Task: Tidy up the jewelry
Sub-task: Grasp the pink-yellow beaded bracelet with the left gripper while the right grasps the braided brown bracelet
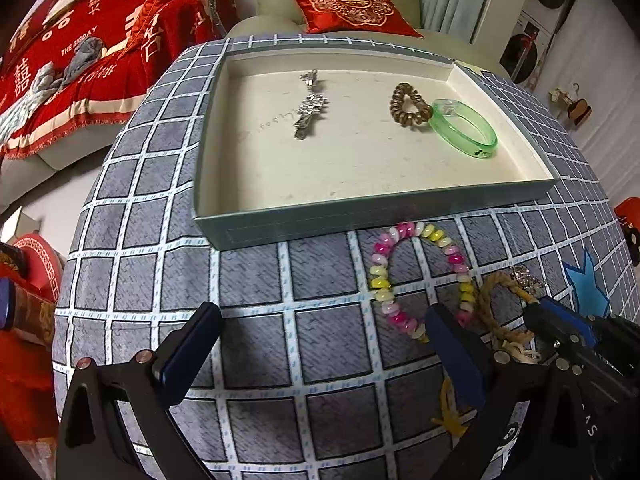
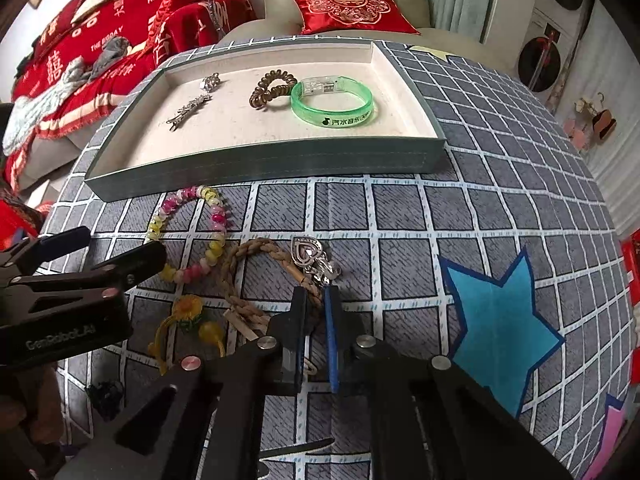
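Observation:
A grey-green tray (image 1: 372, 212) (image 2: 264, 164) holds a silver hair clip (image 1: 310, 114) (image 2: 188, 114), a brown coil hair tie (image 1: 408, 106) (image 2: 272, 88) and a green bangle (image 1: 464, 128) (image 2: 332, 104). On the checked cloth in front lie a pink-yellow bead bracelet (image 1: 384, 280) (image 2: 216, 220), a braided cord bracelet (image 1: 496, 312) (image 2: 240, 280) and a silver heart pendant (image 2: 308, 254). My left gripper (image 1: 320, 332) (image 2: 120, 248) is open and empty beside the bead bracelet. My right gripper (image 2: 316, 296) (image 1: 560, 320) is nearly shut around the cord bracelet's end, just below the pendant.
A yellow tassel charm (image 2: 188, 312) and a small black item (image 2: 104, 396) lie at the near left. A blue star sticker (image 2: 500, 320) is on the cloth to the right. A sofa with a red cushion (image 2: 348, 6) and red blankets stands behind the table.

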Motion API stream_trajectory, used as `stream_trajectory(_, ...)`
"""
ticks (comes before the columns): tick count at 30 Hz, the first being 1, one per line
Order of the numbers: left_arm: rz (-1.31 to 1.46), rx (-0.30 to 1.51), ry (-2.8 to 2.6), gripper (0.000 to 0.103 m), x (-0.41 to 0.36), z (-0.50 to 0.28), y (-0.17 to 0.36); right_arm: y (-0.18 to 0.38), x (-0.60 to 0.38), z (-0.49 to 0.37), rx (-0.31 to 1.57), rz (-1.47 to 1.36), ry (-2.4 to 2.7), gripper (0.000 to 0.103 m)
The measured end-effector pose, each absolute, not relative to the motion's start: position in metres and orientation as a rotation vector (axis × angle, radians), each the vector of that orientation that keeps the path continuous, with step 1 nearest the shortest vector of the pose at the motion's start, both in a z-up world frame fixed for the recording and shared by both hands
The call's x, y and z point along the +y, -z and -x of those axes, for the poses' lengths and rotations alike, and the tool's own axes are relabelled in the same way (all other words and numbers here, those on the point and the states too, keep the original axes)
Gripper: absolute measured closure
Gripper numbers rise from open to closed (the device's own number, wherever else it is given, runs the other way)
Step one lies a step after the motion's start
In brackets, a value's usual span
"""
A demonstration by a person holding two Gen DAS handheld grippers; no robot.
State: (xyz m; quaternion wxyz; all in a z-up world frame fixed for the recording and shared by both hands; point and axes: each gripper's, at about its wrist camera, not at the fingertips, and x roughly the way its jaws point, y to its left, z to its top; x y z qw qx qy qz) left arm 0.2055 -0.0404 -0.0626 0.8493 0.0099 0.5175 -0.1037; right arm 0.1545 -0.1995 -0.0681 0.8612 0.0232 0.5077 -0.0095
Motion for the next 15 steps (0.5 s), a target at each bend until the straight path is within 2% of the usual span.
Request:
stream_trajectory(6,-0.095,1.087,0.229,0.001,-0.058,-0.205,0.062,0.068,-0.208,-0.148,1.056,-0.091,0.004,0.094)
stream_trajectory(9,-0.134,1.069,0.254,0.015,-0.066,-0.201,0.059,0.068,-0.210,-0.146,1.051,-0.101,0.001,0.094)
stream_trajectory(10,-0.145,1.067,0.269,0.022,-0.069,-0.200,0.057,0.068,-0.210,-0.146,1.050,-0.104,0.000,0.094)
stream_trajectory(12,-0.160,1.055,0.295,0.046,-0.074,-0.197,0.054,0.068,-0.211,-0.146,1.046,-0.111,-0.003,0.094)
stream_trajectory(13,-0.171,1.051,0.309,0.069,-0.077,-0.196,0.053,0.067,-0.212,-0.146,1.045,-0.115,-0.005,0.094)
stream_trajectory(14,-0.182,1.052,0.315,0.077,-0.079,-0.196,0.052,0.067,-0.212,-0.146,1.043,-0.118,-0.007,0.094)
stream_trajectory(15,-0.187,1.052,0.316,0.078,-0.080,-0.195,0.052,0.066,-0.213,-0.146,1.041,-0.123,-0.008,0.094)
